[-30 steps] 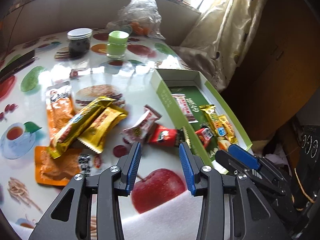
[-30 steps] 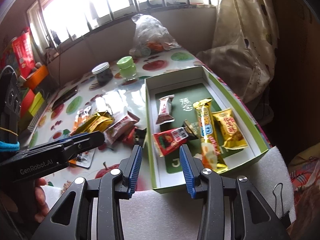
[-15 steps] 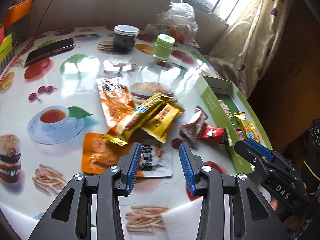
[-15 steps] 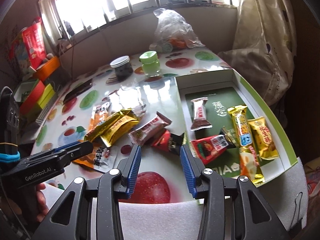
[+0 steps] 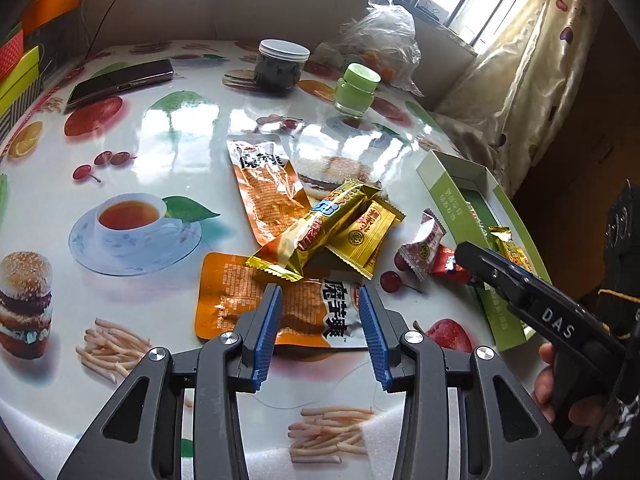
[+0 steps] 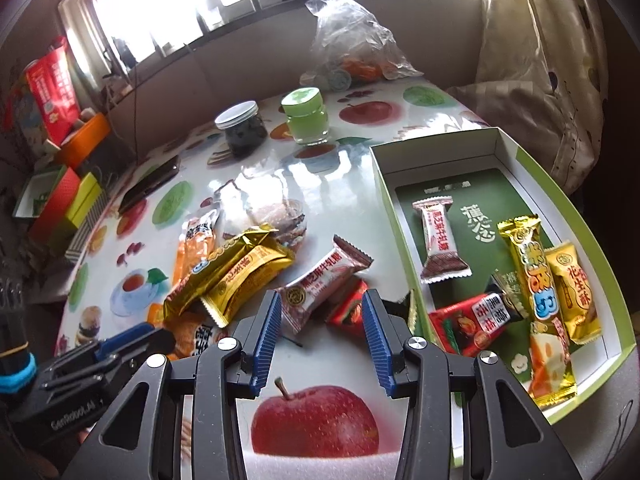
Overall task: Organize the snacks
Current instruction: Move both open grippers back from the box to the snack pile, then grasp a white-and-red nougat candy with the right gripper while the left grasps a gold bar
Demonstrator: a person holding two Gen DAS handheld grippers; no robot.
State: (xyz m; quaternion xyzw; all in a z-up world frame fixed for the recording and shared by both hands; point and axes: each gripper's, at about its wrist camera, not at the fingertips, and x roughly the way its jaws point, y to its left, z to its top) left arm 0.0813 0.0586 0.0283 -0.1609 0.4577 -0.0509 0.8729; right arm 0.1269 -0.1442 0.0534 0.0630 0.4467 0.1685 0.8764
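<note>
Loose snacks lie in a pile on the fruit-print table: two orange pouches (image 5: 280, 304), gold bars (image 5: 332, 228), a pink-white candy (image 6: 320, 280) and a red packet (image 6: 348, 308). My left gripper (image 5: 320, 300) hovers open just above the near orange pouch, with nothing pressed between its pads. My right gripper (image 6: 322, 304) is open over the pink-white candy and the red packet, without touching them. The green-edged box (image 6: 532, 168) to the right holds several snacks. The right gripper's tip (image 5: 464, 252) shows beside the box in the left wrist view.
A dark jar (image 5: 282, 66), a green jar (image 5: 356, 90) and a plastic bag (image 5: 376, 36) stand at the table's back. A phone (image 5: 120, 82) lies at the back left. Coloured boxes (image 6: 68, 200) sit off the left edge, and a curtain (image 6: 540, 60) hangs behind the box.
Both grippers have shifted left, away from the box and over the loose pile. The left one now hangs over the near orange pouch, the right one over the pink-white candy.
</note>
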